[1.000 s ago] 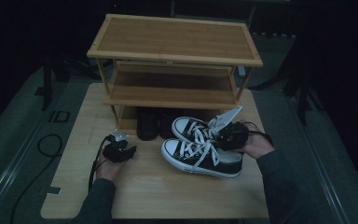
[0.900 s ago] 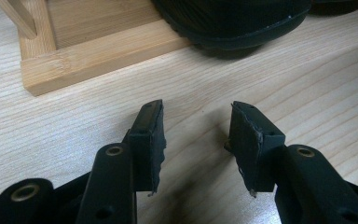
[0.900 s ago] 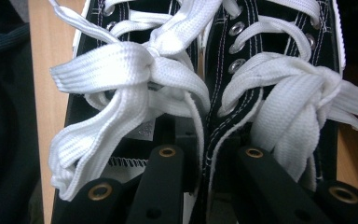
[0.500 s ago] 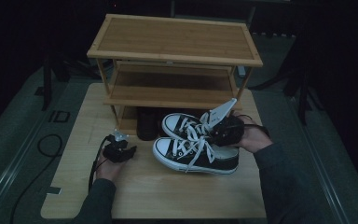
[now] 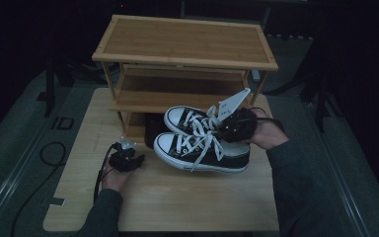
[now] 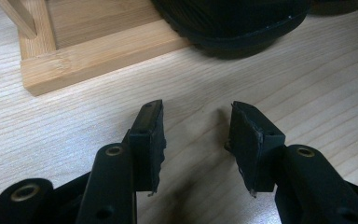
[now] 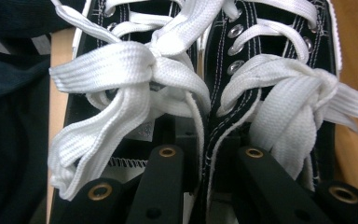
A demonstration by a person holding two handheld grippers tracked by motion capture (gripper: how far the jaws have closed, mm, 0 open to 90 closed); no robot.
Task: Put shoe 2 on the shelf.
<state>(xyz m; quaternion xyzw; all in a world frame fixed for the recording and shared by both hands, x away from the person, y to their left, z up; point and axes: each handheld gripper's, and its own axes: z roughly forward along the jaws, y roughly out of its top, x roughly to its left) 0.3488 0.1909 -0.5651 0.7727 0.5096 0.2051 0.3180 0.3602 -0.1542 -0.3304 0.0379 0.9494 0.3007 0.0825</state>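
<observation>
A pair of black sneakers (image 5: 202, 150) with white toe caps and white laces (image 7: 121, 70) sits side by side in front of the wooden shoe rack (image 5: 185, 44), toes pointing left. My right gripper (image 5: 233, 126) comes in from the heel side. Its jaws are shut on the two sneakers' inner sides (image 7: 208, 140), pinching them together. My left gripper (image 5: 127, 159) rests low on the table, left of the sneakers, and its jaws stand open (image 6: 196, 116) over bare wood with nothing between them.
A black shoe (image 6: 233, 23) stands at the rack's bottom level (image 5: 153, 131), just ahead of the left gripper and beside the rack's base board (image 6: 88, 56). The light wooden table (image 5: 177, 202) extends toward the person. A cable (image 5: 54, 153) lies on the floor at left.
The right gripper has carried the pair of sneakers a little to the left and closer to the rack. The left gripper has stayed in place, still open.
</observation>
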